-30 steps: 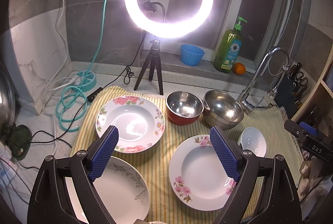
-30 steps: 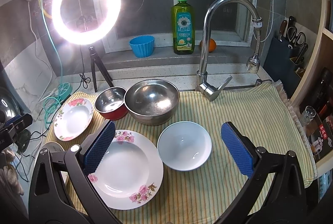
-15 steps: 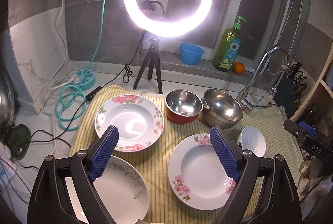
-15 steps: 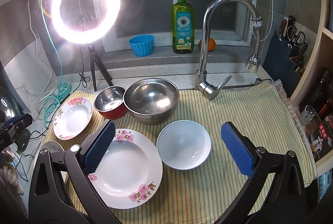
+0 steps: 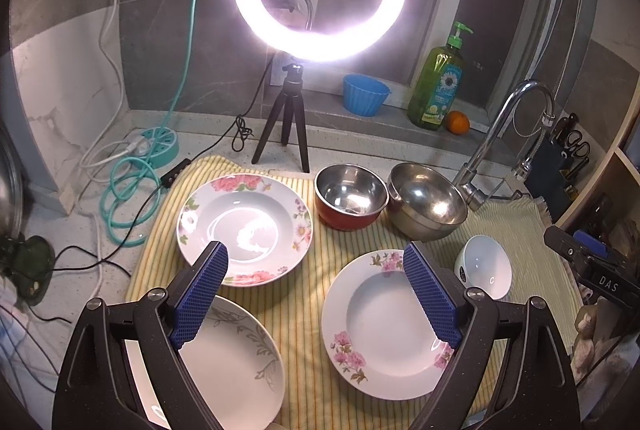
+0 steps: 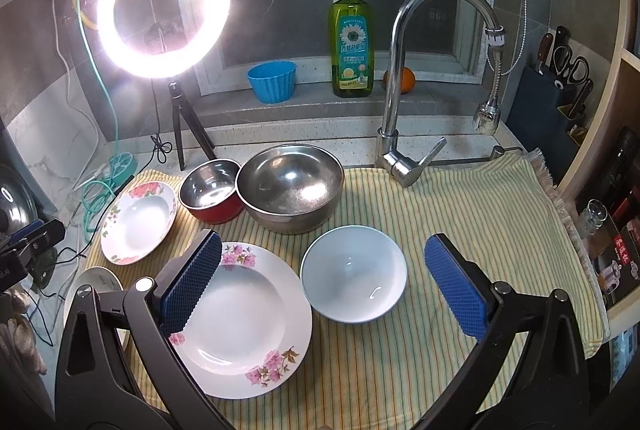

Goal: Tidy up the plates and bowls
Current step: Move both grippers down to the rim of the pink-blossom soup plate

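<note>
On a striped yellow cloth [image 5: 304,294] lie two pink-flowered plates, one far left [image 5: 244,226] and one near right [image 5: 384,326], plus a grey-leaf plate [image 5: 236,362] at the near left. A red-sided steel bowl [image 5: 350,196], a larger steel bowl [image 5: 426,200] and a white bowl [image 5: 486,268] stand behind. My left gripper [image 5: 316,294] is open and empty above the plates. My right gripper [image 6: 324,282] is open and empty, above the white bowl [image 6: 354,284] and the near flowered plate [image 6: 240,314].
A ring light on a tripod [image 5: 288,126] stands at the cloth's back edge. A tap [image 6: 400,158] rises behind the bowls. A soap bottle [image 6: 351,42], blue cup [image 6: 272,80] and orange [image 6: 406,80] sit on the sill. Cables [image 5: 124,190] lie left; a knife block [image 6: 548,98] stands right.
Both grippers have drifted very slightly; the dishes sit a little higher in the views. Nothing was taken hold of or moved.
</note>
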